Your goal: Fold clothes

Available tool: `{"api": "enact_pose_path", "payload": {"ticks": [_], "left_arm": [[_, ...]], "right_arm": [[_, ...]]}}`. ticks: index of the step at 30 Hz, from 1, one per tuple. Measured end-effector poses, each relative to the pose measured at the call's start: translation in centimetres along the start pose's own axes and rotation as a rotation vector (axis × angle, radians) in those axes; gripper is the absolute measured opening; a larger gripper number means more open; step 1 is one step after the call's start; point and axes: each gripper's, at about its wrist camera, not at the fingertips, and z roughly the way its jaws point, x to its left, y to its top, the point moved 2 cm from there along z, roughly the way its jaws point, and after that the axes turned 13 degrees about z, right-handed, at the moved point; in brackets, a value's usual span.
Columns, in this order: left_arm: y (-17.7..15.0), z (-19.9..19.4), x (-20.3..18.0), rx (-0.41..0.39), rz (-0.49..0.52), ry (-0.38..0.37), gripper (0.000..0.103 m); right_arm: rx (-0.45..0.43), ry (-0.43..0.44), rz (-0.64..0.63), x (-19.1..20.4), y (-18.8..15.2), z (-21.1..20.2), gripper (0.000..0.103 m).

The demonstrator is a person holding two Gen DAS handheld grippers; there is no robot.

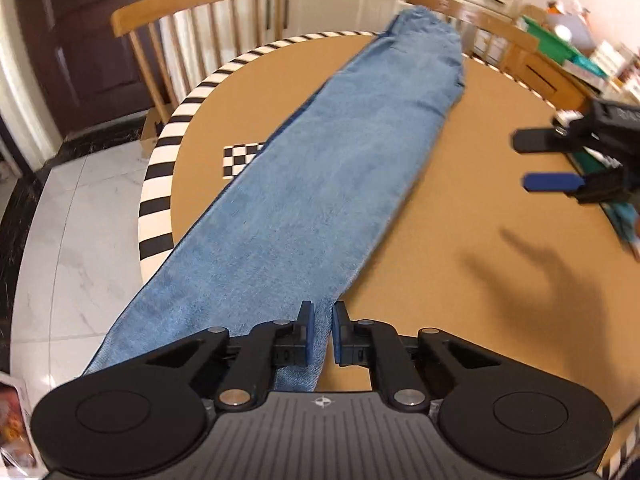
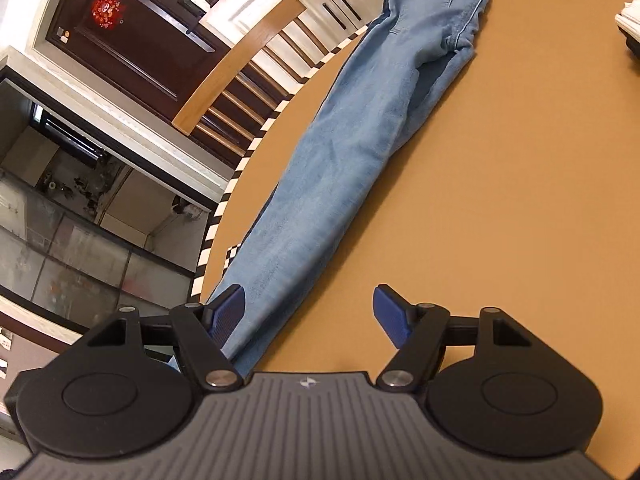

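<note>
Jeans (image 1: 320, 184) lie folded lengthwise, legs stacked, in a long strip across the round table (image 1: 480, 240), running from bottom centre to the top of the left wrist frame. Waistband end at the far table edge, leg end hanging off the near edge at lower left.

Left gripper (image 1: 321, 330): jaws nearly closed, pinching a fold of denim at the leg end.

Right gripper (image 2: 308, 314): jaws wide open, nothing held. Left finger (image 2: 228, 312) sits over the jeans edge, contact unclear; right finger over bare table.

Checkerboard patch (image 1: 242, 158) partly under the jeans. Wooden chair (image 1: 200, 12) behind the table, upper left.
</note>
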Motion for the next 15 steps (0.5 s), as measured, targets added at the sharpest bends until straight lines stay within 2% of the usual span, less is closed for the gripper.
{"api": "enact_pose_path", "payload": {"ticks": [5,8,10,11,13,15], "left_arm": [[-0.9,0.5,0.7,0.013,0.009,-0.067,0.010],[-0.9,0.2,2.3,-0.003,0.008,-0.142,0.018],[-0.4,-1.1,3.7,-0.033,0.014,-0.180,0.035],[0.1,-2.2,4.3,-0.086,0.023,-0.197,0.040],[1.7,-3.8,5.4,-0.183,0.041,-0.226,0.067],[4.1,-4.1,6.1,-0.266,0.064,-0.255,0.085]], "right_arm": [[-0.031,-0.038,0.051,-0.5,-1.1,1.1,0.073],[-0.106,-0.043,0.102,-0.1,-1.2,1.3,0.070],[-0.236,-0.115,0.101,0.4,-1.3,0.4,0.068],[-0.307,-0.165,0.095,0.7,-1.5,-0.1,0.068],[-0.434,-0.275,0.078,1.2,-2.0,-0.6,0.068],[-0.520,-0.362,0.052,1.6,-2.3,-0.5,0.062]]}}
